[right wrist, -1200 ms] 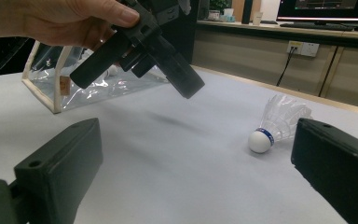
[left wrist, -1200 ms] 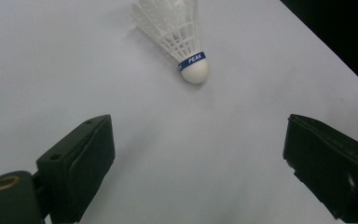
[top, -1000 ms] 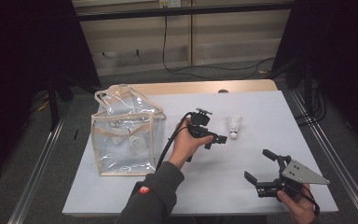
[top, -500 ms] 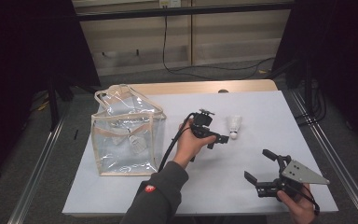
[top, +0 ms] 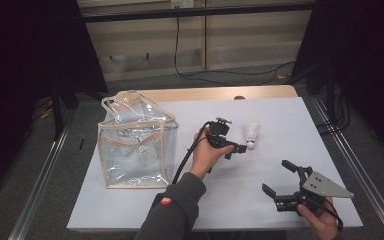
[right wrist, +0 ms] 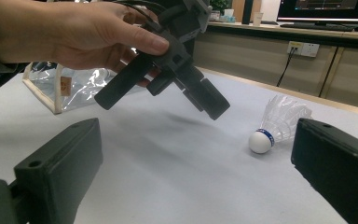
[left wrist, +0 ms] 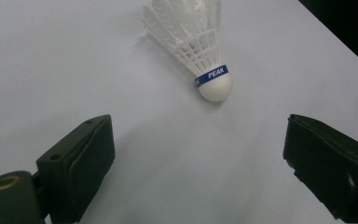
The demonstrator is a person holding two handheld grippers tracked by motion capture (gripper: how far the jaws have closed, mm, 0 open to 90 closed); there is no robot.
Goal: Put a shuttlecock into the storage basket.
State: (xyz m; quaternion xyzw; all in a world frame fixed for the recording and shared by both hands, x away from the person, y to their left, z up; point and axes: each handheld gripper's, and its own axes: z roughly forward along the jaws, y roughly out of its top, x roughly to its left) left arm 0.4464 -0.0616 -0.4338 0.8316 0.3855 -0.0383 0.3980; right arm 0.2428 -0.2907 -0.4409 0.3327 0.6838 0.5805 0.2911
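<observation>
A white feather shuttlecock [top: 251, 136] with a blue band lies on its side on the white table [top: 290, 115], cork toward me. My left gripper [top: 235, 150] hovers just left of it, open and empty. In the left gripper view the shuttlecock [left wrist: 205, 56] lies ahead of the spread jaws of the left gripper [left wrist: 198, 140], apart from them. My right gripper [top: 277, 177] is held open and empty near the table's front right. From the right gripper [right wrist: 196, 140], the shuttlecock [right wrist: 279, 123] shows beyond the right jaw and the left gripper [right wrist: 161, 106] hangs above the table.
A clear plastic tote bag [top: 135, 145] with beige trim stands upright on the left of the table, with small items inside. The bag [right wrist: 70, 86] also shows behind the hand in the right gripper view. Metal rails run along both sides of the table.
The left forearm has shifted a little. Both grippers remain about where they were, open.
</observation>
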